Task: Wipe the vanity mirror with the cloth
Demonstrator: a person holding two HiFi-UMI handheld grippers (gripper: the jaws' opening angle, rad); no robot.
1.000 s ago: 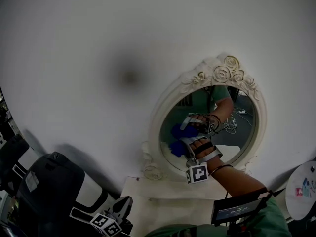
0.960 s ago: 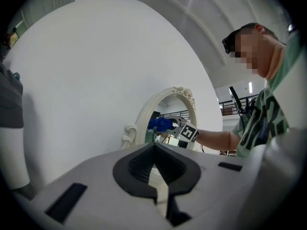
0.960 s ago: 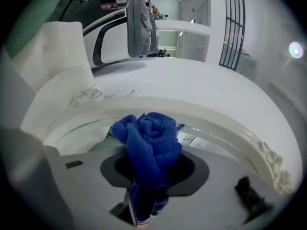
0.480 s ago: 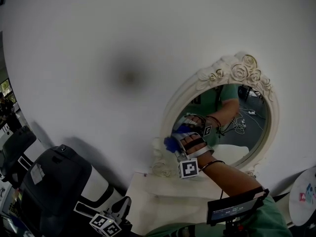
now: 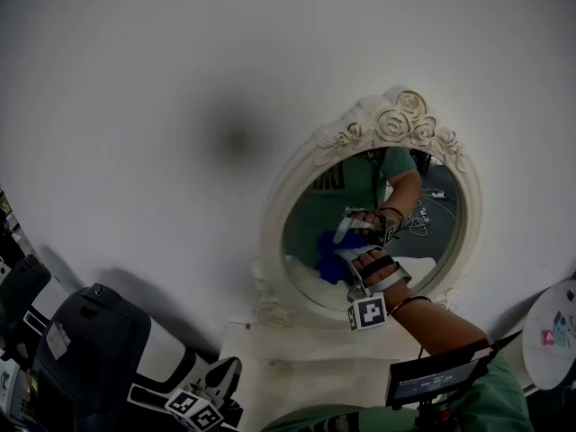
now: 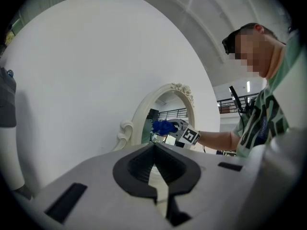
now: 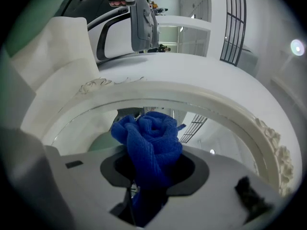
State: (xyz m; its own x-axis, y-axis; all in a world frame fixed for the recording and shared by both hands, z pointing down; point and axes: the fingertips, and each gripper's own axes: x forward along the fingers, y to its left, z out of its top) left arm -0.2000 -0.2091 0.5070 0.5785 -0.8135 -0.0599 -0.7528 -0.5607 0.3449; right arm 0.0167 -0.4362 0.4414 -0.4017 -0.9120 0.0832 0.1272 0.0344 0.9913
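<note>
My right hand-held gripper (image 7: 148,178) is clenched on the blue cloth (image 7: 152,140): the cloth is bunched between the jaws and bulges out past their tips in a rounded wad. In the head view the right hand-held gripper (image 5: 344,255) is raised to the vanity mirror (image 5: 275,207), with the cloth (image 5: 328,245) at the lower left part of the glass and meeting its own reflection there, so it appears to be in contact with the surface. My hand (image 5: 378,273) is strapped to the tool, and the marker cube sits just below it. The mirror is oval, in a cream frame with moulded roses at the top, and stands upright against a white wall (image 5: 180,79) on a pale bench (image 5: 270,358). My left hand-held gripper (image 6: 154,150) is closed on nothing, the jaw tips meeting; it points toward the mirror from well apart. In the head view the left hand-held gripper (image 5: 220,381) is low at the bottom edge, over the near end of the bench. Beside it, to the left, is a dark grey and white object (image 5: 99,349). A small screen (image 5: 436,381) shows at the lower right.
</note>
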